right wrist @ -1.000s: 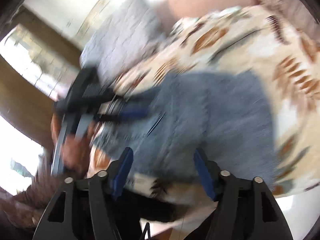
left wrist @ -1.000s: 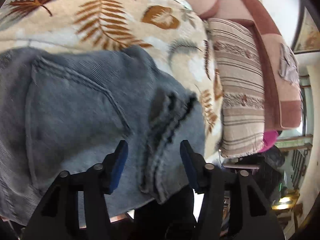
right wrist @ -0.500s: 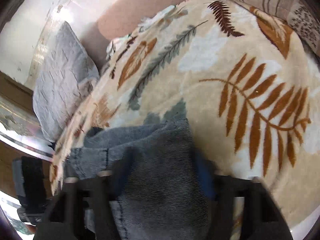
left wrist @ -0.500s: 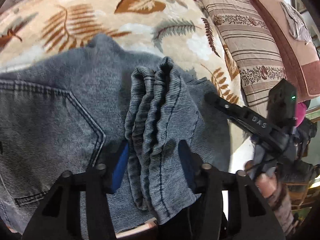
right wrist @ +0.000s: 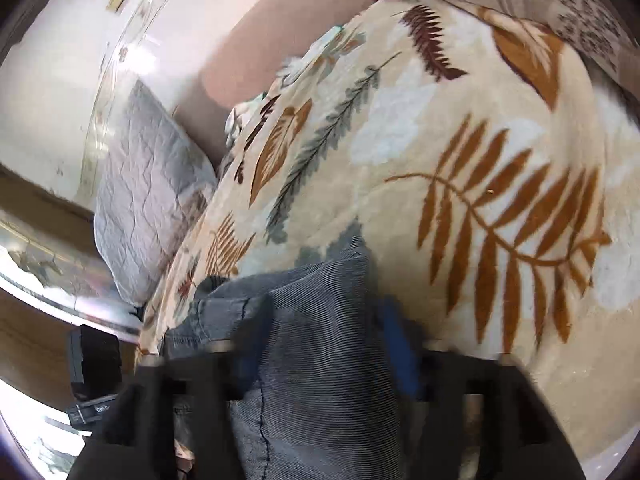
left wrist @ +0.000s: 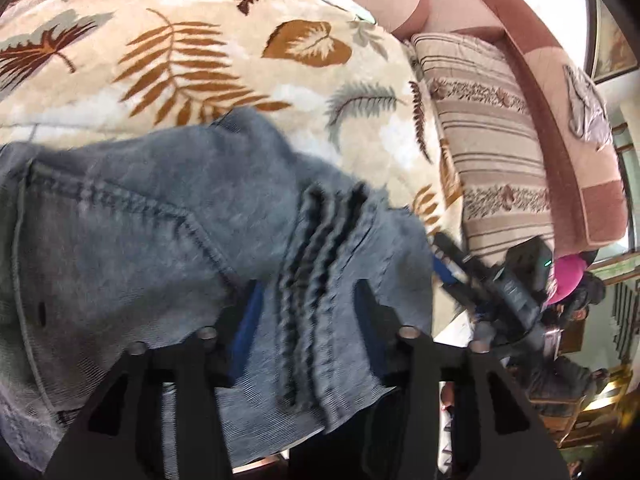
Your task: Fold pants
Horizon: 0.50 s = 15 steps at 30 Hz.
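A bed carries everything, covered by a cream blanket printed with brown and grey-green leaves. Grey-blue denim pants lie bunched on the blanket (one pocket seam showing), a striped pillow beside them and a grey quilted pillow farther off.

Right claw astride folded denim pants, leaf-print blanket, grey pillow

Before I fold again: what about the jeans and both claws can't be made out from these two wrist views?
- Left wrist view: the jeans run off the left and bottom edges, so legs and overall fold are unseen.
- Left claw: denim bunches between the fingers; whether they pinch it is unclear.
- Right wrist view: right claw is smeared by motion blur and draped by denim; grip unreadable.
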Available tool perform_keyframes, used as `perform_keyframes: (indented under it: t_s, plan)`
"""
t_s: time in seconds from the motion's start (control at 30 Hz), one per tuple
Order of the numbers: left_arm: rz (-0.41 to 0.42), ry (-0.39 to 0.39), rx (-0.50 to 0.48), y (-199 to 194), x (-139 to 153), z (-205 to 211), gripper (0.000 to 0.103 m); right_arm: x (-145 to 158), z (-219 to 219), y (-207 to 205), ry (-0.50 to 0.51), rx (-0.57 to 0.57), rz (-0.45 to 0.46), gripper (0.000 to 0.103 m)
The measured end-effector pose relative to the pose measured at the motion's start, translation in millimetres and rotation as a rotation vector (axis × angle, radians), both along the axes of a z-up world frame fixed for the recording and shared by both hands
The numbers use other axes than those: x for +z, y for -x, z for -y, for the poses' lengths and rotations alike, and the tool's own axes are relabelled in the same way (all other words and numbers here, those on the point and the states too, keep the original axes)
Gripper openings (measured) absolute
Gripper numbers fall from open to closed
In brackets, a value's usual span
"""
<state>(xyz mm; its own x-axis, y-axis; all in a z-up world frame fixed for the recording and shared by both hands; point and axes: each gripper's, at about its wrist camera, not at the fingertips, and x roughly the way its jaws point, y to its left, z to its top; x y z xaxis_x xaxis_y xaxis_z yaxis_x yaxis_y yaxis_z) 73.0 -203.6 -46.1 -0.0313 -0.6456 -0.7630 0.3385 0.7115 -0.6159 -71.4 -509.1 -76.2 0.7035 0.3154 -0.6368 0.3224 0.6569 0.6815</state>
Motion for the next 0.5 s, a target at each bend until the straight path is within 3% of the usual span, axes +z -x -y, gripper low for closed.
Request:
perform_keyframes:
  t_s: [0.03,0.07,0.1,0.13,0.3,0.37,0.43,0.5]
  plan:
    - [0.002,-0.008,-0.003,0,-1,8,0.053,-5,-1,-3,-0.013,0.019,0.003,0.061]
    - [0.006,-0.035,-0.019,1,-4,18,0.053,-10,-6,-8,-0.022,0.042,-0.006,0.052]
    - [0.002,-0.065,-0.030,2,-7,26,0.052,-16,-12,-15,-0.008,0.078,-0.035,0.036]
    - [-0.015,-0.079,-0.039,3,-12,33,0.051,-16,-19,-21,0.047,0.106,-0.071,0.011]
    - [0.002,-0.115,-0.034,17,-23,65,0.053,38,-9,-11,0.141,0.110,0.095,0.007]
    - [0.052,-0.178,-0.030,22,-25,81,0.059,24,-7,-19,0.219,0.129,0.001,0.007]
    - [0.101,-0.205,-0.055,29,-21,88,0.062,-9,-5,-25,0.231,0.147,-0.121,0.010]
    - [0.109,-0.202,-0.087,32,-17,82,0.061,-16,0,-17,0.172,0.103,-0.098,0.010]
